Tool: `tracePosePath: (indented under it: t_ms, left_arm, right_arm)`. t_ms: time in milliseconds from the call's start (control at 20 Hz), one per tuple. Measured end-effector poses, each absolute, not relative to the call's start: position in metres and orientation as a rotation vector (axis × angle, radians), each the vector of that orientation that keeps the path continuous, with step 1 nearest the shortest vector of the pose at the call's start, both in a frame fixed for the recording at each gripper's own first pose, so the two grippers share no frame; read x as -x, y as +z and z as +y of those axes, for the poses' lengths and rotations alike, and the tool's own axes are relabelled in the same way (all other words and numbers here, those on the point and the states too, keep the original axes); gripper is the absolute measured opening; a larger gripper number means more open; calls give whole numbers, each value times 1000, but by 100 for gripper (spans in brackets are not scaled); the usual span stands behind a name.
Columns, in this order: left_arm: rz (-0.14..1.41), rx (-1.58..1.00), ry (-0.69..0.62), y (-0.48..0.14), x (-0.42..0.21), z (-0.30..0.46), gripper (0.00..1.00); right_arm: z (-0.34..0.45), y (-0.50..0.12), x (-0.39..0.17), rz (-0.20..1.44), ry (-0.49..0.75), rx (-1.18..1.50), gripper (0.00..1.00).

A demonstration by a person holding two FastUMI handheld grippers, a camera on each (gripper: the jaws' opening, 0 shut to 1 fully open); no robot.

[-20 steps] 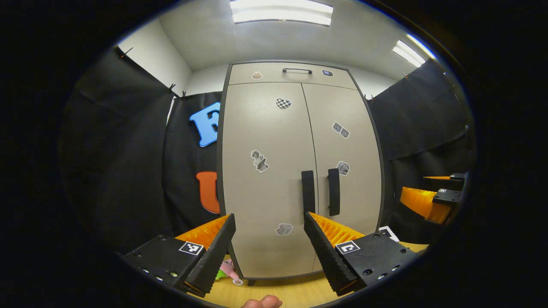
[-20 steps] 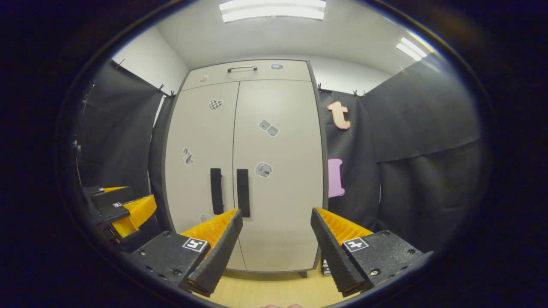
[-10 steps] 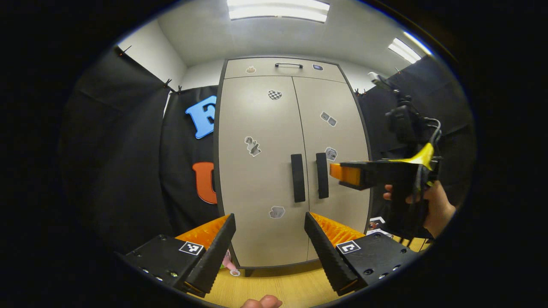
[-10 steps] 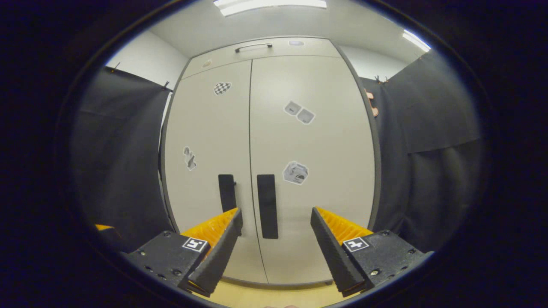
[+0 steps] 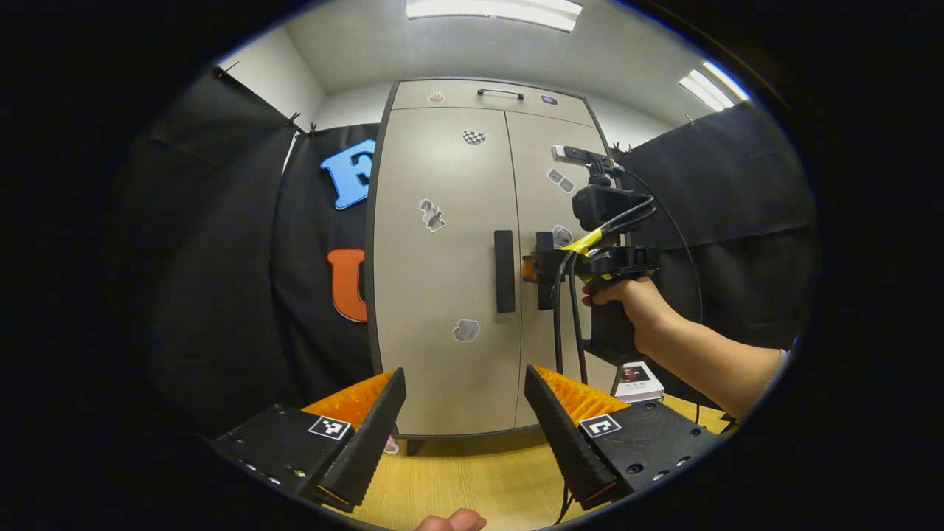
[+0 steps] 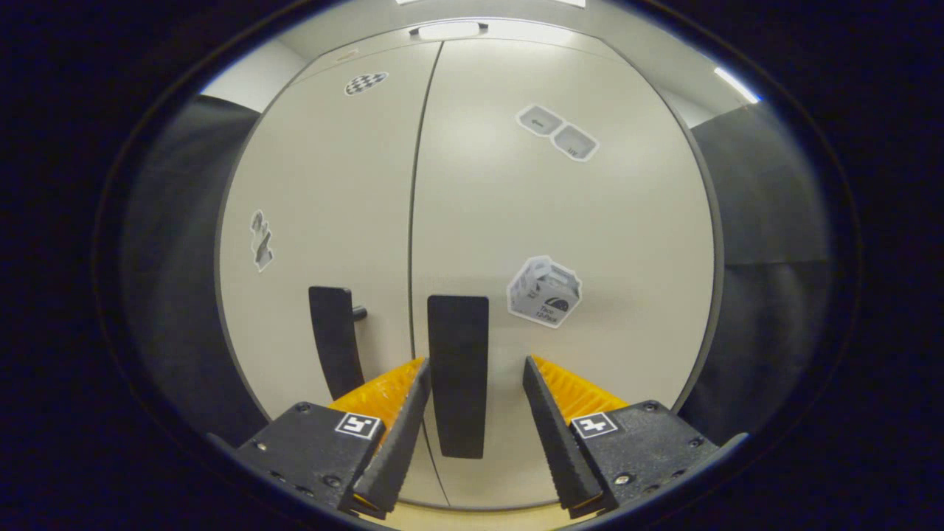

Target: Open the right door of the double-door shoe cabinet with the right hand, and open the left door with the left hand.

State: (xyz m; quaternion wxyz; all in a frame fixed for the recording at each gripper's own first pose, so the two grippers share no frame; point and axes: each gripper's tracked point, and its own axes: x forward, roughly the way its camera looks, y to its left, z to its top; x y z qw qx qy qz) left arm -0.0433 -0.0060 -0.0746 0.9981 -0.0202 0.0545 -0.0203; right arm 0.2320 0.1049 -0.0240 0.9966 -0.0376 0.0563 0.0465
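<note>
Right tool [image 6: 470, 369] sits wide around the right door handle [image 6: 458, 369] at the cabinet's [image 5: 442, 295] centre seam, not clamped; it should close squarely, then pull out rightward, while the left tool [image 5: 464, 413], wide, waits near the floor.

The light wooden floor [image 5: 457, 483] carries the closed shoe cabinet [image 5: 442, 295] on short dark feet, with a small book-like item [image 5: 639, 380] lying beside the cabinet's right bottom corner and a small pink-and-white object [image 5: 390, 446] near its left foot.
</note>
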Motion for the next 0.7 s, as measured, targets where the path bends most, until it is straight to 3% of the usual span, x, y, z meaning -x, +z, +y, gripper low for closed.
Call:
tracePosePath:
  t_ms: [50, 100, 200, 500, 700]
  left_arm:
    - [109, 44, -34, -74, 41, -4, 97]
    - [110, 46, -29, -74, 40, -3, 97]
    - [111, 46, -16, -74, 37, 2, 96]
    - [106, 56, -5, -76, 32, 14, 97]
    - [92, 48, -5, -72, 28, 19, 97]
  right_arm:
    - [106, -23, -232, 107, 87, 85, 73]
    - [110, -23, -231, 107, 94, 84, 53]
    - [111, -24, -232, 106, 94, 86, 39]
    - [111, -24, -231, 128, 117, 64, 28]
    - [111, -23, -222, 143, 165, 46, 29]
